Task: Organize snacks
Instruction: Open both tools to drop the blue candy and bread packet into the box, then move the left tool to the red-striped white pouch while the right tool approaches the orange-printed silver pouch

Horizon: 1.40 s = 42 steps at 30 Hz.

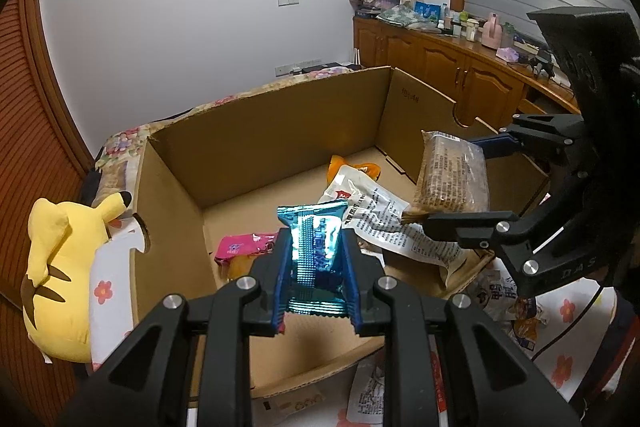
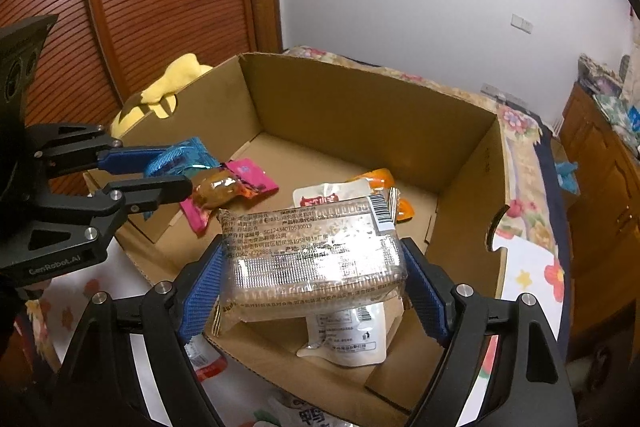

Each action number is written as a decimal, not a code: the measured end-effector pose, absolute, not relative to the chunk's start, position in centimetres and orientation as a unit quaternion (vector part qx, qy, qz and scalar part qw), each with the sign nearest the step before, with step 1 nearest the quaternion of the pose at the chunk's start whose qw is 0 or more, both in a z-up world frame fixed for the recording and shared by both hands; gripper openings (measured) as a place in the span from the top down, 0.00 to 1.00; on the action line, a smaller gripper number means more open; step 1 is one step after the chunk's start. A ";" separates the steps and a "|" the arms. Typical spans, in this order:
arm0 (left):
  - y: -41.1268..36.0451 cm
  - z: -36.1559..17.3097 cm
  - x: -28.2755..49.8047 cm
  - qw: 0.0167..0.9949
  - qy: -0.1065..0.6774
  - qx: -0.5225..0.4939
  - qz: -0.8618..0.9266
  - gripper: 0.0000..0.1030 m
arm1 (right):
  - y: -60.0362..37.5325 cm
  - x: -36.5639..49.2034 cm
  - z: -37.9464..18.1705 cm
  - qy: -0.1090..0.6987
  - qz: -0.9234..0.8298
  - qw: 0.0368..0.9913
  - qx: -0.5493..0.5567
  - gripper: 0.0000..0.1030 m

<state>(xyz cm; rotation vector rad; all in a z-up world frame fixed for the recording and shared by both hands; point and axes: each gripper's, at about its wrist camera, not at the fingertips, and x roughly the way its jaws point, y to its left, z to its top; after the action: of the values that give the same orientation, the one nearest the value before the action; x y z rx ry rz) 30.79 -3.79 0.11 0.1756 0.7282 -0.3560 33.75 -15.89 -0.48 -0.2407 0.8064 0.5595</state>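
1. The left gripper (image 1: 316, 259) has its jaws clamped on a shiny blue packet (image 1: 316, 247). The packet stands upright between the blue pads, its crimped top edge poking above the fingertips and its bottom edge hanging just below the pads.
2. In the right wrist view the same blue packet (image 2: 176, 157) sits squeezed between the left gripper (image 2: 176, 171) fingers, held over the near left corner of the box (image 2: 360, 115).
3. The right gripper (image 2: 312, 267) has its jaws set wide and clamped on a clear-wrapped brown bar (image 2: 312, 255). The bar lies flat across the gap, its short ends pressed against the two blue pads and its printed label facing up.
4. From the left wrist view the bar (image 1: 452, 175) is tilted on edge between the right gripper (image 1: 456, 183) fingers, above the right side of the box (image 1: 260, 131).
5. Both packets are held in the air above the open cardboard box, which sits on a flowered bed (image 2: 528, 227).
6. On the box floor lie a pink packet (image 1: 244, 245), a white pouch (image 1: 368, 207) and an orange packet (image 1: 352, 169); the white pouch overlaps the orange one.
7. A brown wrapped snack (image 2: 216, 189) rests on the pink packet (image 2: 248, 179), just beyond the left gripper's fingertips.
8. A yellow plush (image 1: 60, 267) lies on the bed just outside the left wall of the box.
9. More snack packs (image 1: 508, 303) lie on the bed outside the box, near its front right corner.
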 end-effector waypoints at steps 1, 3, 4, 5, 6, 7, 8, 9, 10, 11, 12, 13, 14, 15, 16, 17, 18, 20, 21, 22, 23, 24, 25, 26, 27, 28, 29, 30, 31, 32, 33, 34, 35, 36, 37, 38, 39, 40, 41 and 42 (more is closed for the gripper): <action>-3.7 0.1 30.9 0.915 0.355 0.084 -0.172 0.78 | -15.9 33.8 -0.5 0.387 0.265 0.875 -0.116 0.15; -3.6 0.1 30.9 0.915 0.356 0.082 -0.171 0.78 | -15.9 33.8 -0.6 0.388 0.258 0.877 -0.117 0.15; -3.6 0.1 31.0 0.915 0.356 0.082 -0.171 0.78 | -15.9 33.8 -0.6 0.387 0.257 0.878 -0.116 0.15; -3.6 0.1 31.0 0.915 0.356 0.082 -0.170 0.77 | -16.0 33.8 -0.6 0.387 0.257 0.878 -0.113 0.15; -3.5 0.2 30.9 0.915 0.356 0.082 -0.170 0.77 | -16.0 33.9 -0.6 0.387 0.256 0.879 -0.111 0.15; -3.5 0.2 31.0 0.915 0.356 0.081 -0.169 0.77 | -16.1 33.9 -0.6 0.387 0.256 0.879 -0.109 0.14; -3.5 0.2 31.0 0.916 0.356 0.082 -0.169 0.76 | -16.1 33.9 -0.6 0.386 0.256 0.880 -0.107 0.14; -3.5 0.2 31.0 0.916 0.356 0.082 -0.168 0.76 | -16.2 33.9 -0.5 0.386 0.254 0.880 -0.107 0.13; -3.4 0.2 31.1 0.916 0.356 0.081 -0.167 0.76 | -16.3 33.9 -0.5 0.384 0.252 0.882 -0.106 0.13; -3.3 0.2 31.1 0.916 0.356 0.081 -0.166 0.76 | -16.3 34.0 -0.5 0.384 0.252 0.882 -0.106 0.13; -3.4 0.2 31.1 0.916 0.356 0.081 -0.165 0.76 | -16.4 34.0 -0.4 0.384 0.252 0.882 -0.105 0.13; -3.4 0.2 31.1 0.916 0.356 0.082 -0.164 0.76 | -16.3 34.0 -0.4 0.383 0.250 0.883 -0.105 0.13; -3.4 0.2 31.1 0.916 0.357 0.082 -0.164 0.76 | -16.4 34.0 -0.4 0.382 0.249 0.884 -0.105 0.12; -3.4 0.2 31.0 0.916 0.356 0.081 -0.164 0.74 | -16.4 34.0 -0.4 0.382 0.250 0.884 -0.104 0.11; -3.3 0.3 31.0 0.917 0.356 0.079 -0.164 0.73 | -16.4 34.1 -0.4 0.383 0.248 0.884 -0.105 0.11; -3.3 0.3 30.9 0.917 0.356 0.077 -0.165 0.71 | -16.4 34.1 -0.5 0.384 0.248 0.884 -0.104 0.11; -3.3 0.3 30.9 0.917 0.356 0.076 -0.165 0.68 | -16.4 34.1 -0.5 0.384 0.249 0.883 -0.104 0.10; -3.3 0.4 30.8 0.918 0.353 0.077 -0.165 0.61 | -16.3 34.1 -0.5 0.379 0.246 0.885 -0.107 0.10; -3.3 0.4 30.7 0.918 0.353 0.077 -0.164 0.60 | -16.3 34.1 -0.5 0.378 0.248 0.885 -0.108 0.10; -3.3 0.5 30.6 0.918 0.353 0.075 -0.164 0.60 | -16.3 34.1 -0.5 0.377 0.246 0.886 -0.110 0.10; -3.2 0.5 30.5 0.919 0.352 0.073 -0.164 0.60 | -16.3 34.0 -0.4 0.374 0.244 0.888 -0.110 0.10; -3.2 0.6 30.2 0.919 0.351 0.071 -0.164 0.60 | -16.4 33.9 -0.3 0.374 0.244 0.888 -0.108 0.10; -3.1 0.7 30.1 0.920 0.350 0.071 -0.164 0.60 | -16.5 33.7 -0.2 0.371 0.245 0.890 -0.104 0.10; -3.0 0.9 29.7 0.921 0.347 0.069 -0.164 0.60 | -16.7 33.5 0.0 0.367 0.246 0.891 -0.101 0.10; -3.0 1.0 29.4 0.921 0.345 0.069 -0.164 0.60 | -16.8 33.2 0.3 0.363 0.248 0.893 -0.098 0.10; -2.9 1.3 28.8 0.923 0.342 0.068 -0.164 0.60 | -17.0 32.6 0.8 0.356 0.252 0.895 -0.094 0.10; -2.8 1.5 28.5 0.923 0.340 0.067 -0.165 0.59 | -17.2 32.1 1.2 0.350 0.253 0.897 -0.091 0.10; -2.7 1.7 28.0 0.924 0.337 0.066 -0.166 0.58 | -17.3 31.5 1.6 0.344 0.255 0.899 -0.089 0.10; -2.7 2.0 27.3 0.926 0.332 0.065 -0.167 0.58 | -17.6 30.6 2.2 0.337 0.256 0.902 -0.087 0.10; -2.7 2.3 26.8 0.927 0.329 0.064 -0.168 0.56 | -17.7 29.9 2.5 0.333 0.256 0.904 -0.086 0.10; -2.7 2.5 26.4 0.928 0.326 0.065 -0.168 0.54 | -17.9 29.2 2.8 0.329 0.257 0.905 -0.085 0.10; -2.7 2.7 25.8 0.930 0.321 0.066 -0.167 0.53 | -18.1 28.3 3.1 0.325 0.257 0.906 -0.083 0.10; -2.7 3.0 25.0 0.932 0.315 0.067 -0.166 0.52 | -18.3 27.5 3.3 0.323 0.259 0.907 -0.082 0.10; -2.7 3.2 24.3 0.933 0.312 0.066 -0.168 0.52 | -18.5 26.8 3.5 0.322 0.260 0.907 -0.081 0.10; -2.8 3.2 23.8 0.933 0.311 0.065 -0.170 0.52 | -18.7 26.0 3.6 0.320 0.261 0.907 -0.081 0.10; -2.8 3.3 23.1 0.933 0.308 0.063 -0.174 0.52 | -18.9 25.1 3.6 0.317 0.261 0.908 -0.082 0.10; -2.8 3.3 22.6 0.933 0.307 0.063 -0.176 0.52 | -19.2 24.6 3.6 0.316 0.261 0.908 -0.081 0.10; -2.8 3.2 21.9 0.934 0.304 0.064 -0.176 0.52 | -19.4 23.9 3.5 0.316 0.261 0.909 -0.080 0.10; -2.9 3.2 21.6 0.934 0.304 0.063 -0.177 0.52 | -19.7 23.5 3.5 0.317 0.261 0.909 -0.077 0.10; -2.9 3.1 21.2 0.934 0.304 0.061 -0.178 0.52 | -20.0 23.0 3.4 0.317 0.260 0.909 -0.075 0.10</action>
<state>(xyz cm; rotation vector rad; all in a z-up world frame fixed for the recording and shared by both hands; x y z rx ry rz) 21.21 -2.91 3.14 0.1244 0.6215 -0.3643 23.01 -19.97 3.36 -0.1540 0.6544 0.5366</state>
